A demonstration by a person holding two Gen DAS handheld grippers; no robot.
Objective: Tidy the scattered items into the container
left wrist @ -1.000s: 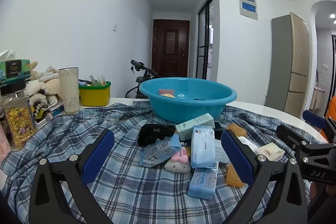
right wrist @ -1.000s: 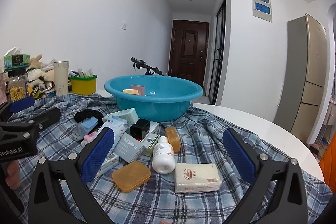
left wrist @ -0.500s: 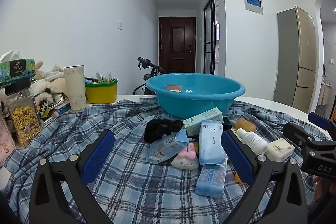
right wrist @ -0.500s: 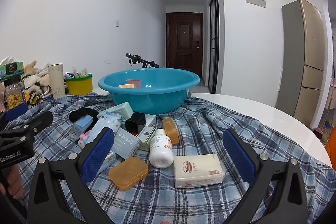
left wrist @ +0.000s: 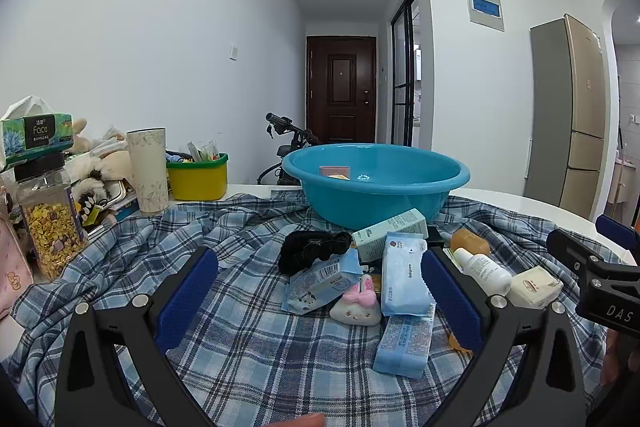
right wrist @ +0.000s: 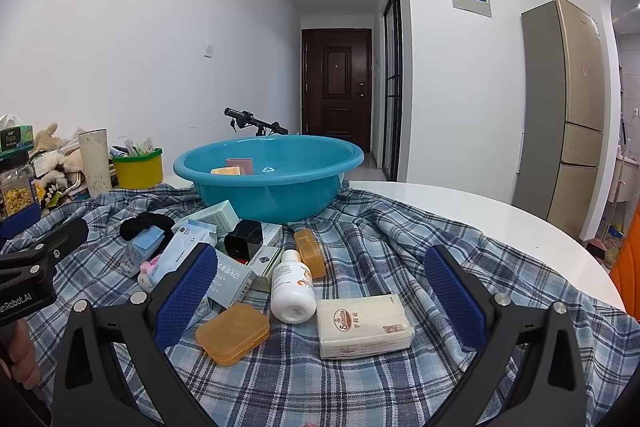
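Note:
A blue basin stands on the plaid cloth with a pink item and an orange one inside. In front of it lie scattered items: a black scrunchie, blue wipe packs, a pink-bowed toy, a white bottle, a tissue pack, an orange case and a mint box. My left gripper is open and empty, held near the wipe packs. My right gripper is open and empty, near the bottle and tissue pack.
At the left stand a cereal jar, a tissue box, a tall cup, a yellow tub and plush toys. The white round table edge curves at the right. A fridge stands beyond.
Both grippers have shifted slightly, with both views tilting and the items sitting a bit further right in the left view. Both stay open; nothing was picked up.

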